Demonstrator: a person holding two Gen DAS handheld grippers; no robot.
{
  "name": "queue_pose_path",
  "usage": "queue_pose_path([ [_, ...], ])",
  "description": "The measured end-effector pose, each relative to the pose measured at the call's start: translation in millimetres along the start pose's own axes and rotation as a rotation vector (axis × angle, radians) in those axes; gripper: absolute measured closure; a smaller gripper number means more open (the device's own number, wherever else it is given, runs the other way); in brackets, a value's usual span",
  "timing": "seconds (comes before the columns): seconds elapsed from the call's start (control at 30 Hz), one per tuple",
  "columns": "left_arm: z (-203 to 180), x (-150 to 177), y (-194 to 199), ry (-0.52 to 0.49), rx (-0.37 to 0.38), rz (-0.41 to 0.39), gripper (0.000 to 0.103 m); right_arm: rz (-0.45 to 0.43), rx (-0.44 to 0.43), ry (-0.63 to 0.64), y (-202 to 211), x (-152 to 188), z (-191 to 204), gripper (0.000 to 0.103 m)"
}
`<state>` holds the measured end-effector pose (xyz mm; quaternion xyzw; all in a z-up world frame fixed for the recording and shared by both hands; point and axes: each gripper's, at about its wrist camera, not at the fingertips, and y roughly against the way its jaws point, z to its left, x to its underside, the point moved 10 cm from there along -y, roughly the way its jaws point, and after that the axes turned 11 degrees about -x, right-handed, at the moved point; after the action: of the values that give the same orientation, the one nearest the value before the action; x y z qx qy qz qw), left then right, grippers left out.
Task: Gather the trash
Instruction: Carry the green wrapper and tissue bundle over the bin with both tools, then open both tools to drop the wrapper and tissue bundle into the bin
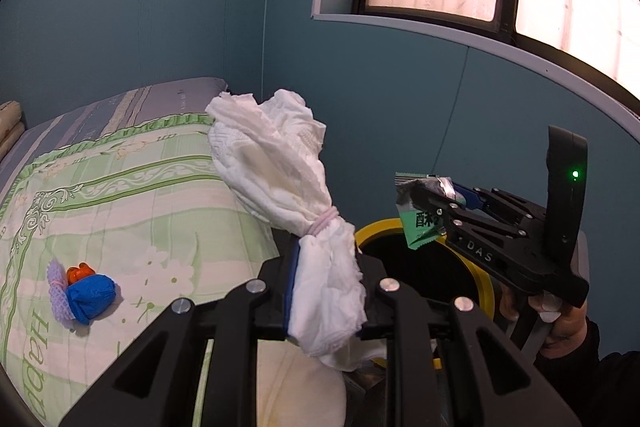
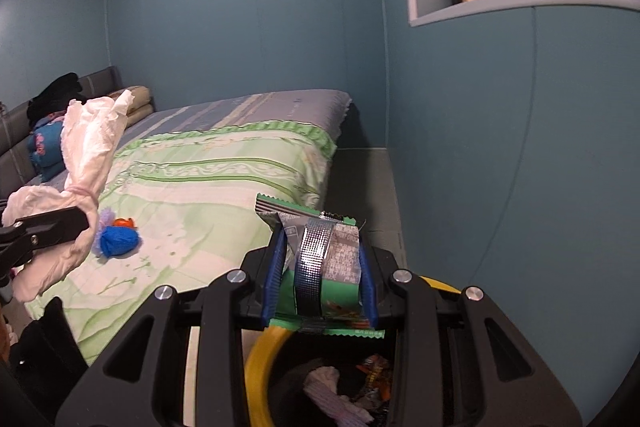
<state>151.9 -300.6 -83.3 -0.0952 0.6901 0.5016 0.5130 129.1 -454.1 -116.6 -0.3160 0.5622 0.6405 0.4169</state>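
Nearest the cameras, above the yellow-rimmed bin, the right gripper is clamped on a green snack wrapper, with crumpled trash already lying in the bin below. Just to the left, the left gripper is clamped on a white tissue bundle tied with a pink band — it sticks up beside the bin's rim. Farther left, on the green bedspread, lies a small blue, purple and orange wad — well apart from both grippers.

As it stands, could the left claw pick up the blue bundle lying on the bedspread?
Probably not yet. The left claw is shut on the white tissue wad, so its jaws are occupied. The blue bundle lies uncovered on the bedspread, so the path itself looks free.
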Motion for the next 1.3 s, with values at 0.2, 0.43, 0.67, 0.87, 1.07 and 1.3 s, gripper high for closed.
queue_pose_path([
  [0.2,-21.4,1.0,-11.3,-0.036,0.02,0.022,0.084,0.01,0.039,-0.028,2.0,9.6,-21.4,0.072],
  [0.43,-44.1,4.3,-21.4,-0.075,0.039,0.045,0.084,0.019,0.068,-0.063,1.6,18.7,-41.8,0.072],
  [0.67,-62.2,7.0,-30.6,-0.104,0.054,0.063,0.084,0.029,0.098,-0.095,2.6,29.0,-60.2,0.072],
  [0.87,-75.8,15.8,-45.5,-0.122,0.069,0.098,0.084,0.059,0.124,-0.111,-4.3,36.3,-69.7,0.072],
  [1.07,-86.1,37.1,-74.7,-0.132,0.083,0.174,0.084,0.093,0.14,-0.117,-10.3,45.9,-74.5,0.071],
  [1.3,-95.3,55.2,-99.5,-0.107,0.125,0.249,0.084,0.125,0.155,-0.12,-15.0,55.2,-80.8,0.071],
])
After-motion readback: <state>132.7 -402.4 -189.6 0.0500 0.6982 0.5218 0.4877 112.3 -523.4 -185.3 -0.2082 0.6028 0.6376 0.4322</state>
